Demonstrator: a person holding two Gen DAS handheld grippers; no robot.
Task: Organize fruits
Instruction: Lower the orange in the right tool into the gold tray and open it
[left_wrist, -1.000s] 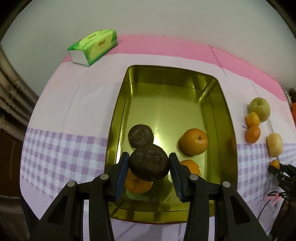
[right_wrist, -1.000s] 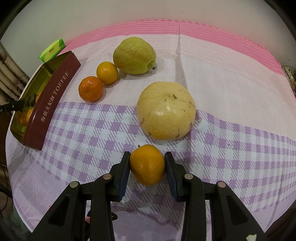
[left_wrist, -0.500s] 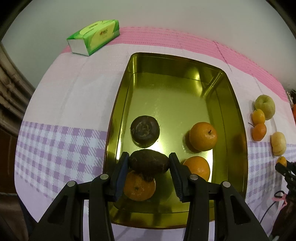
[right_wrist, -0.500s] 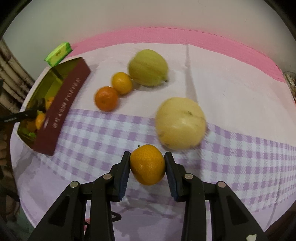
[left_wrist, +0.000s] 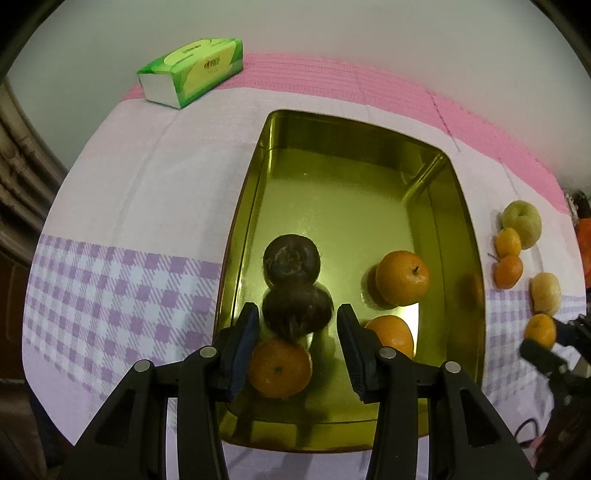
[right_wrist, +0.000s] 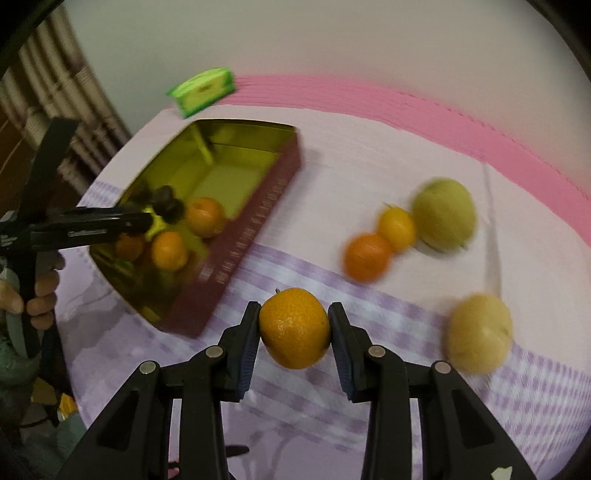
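While the right gripper (right_wrist: 293, 314) has its jaws nearly closed and clamped on a small orange (right_wrist: 294, 328), lifted clear of the cloth just right of the tin (right_wrist: 236, 254), the left gripper (left_wrist: 297, 317) is over the near end of the tin with a dark fruit (left_wrist: 295, 314) between its narrow jaws. The pads look pressed on it, though the right side is a close call, and I honestly can't say if the fruit already sits on the orange (left_wrist: 279, 369) under it. So my read is that two steps are running at once: lefty is setting its fruit down in the tin, righty is bringing the next one over. In the tin there's also a second dark fruit (left_wrist: 291, 260) touching the held one on its far side, plus two more oranges (left_wrist: 402, 277) (left_wrist: 391, 332) toward the right wall. Well right of the tin, on the cloth, sit a green fruit (right_wrist: 443, 218), two small oranges (right_wrist: 397, 227) (right_wrist: 367, 256) and a pale yellow fruit (right_wrist: 478, 332), so it's maybe half done. Next, I'd guess lefty needs to open up and back out, since it's hogging the near end, and righty should aim for the bare far half of the tin. Dropping onto the pile would probably send something rolling.
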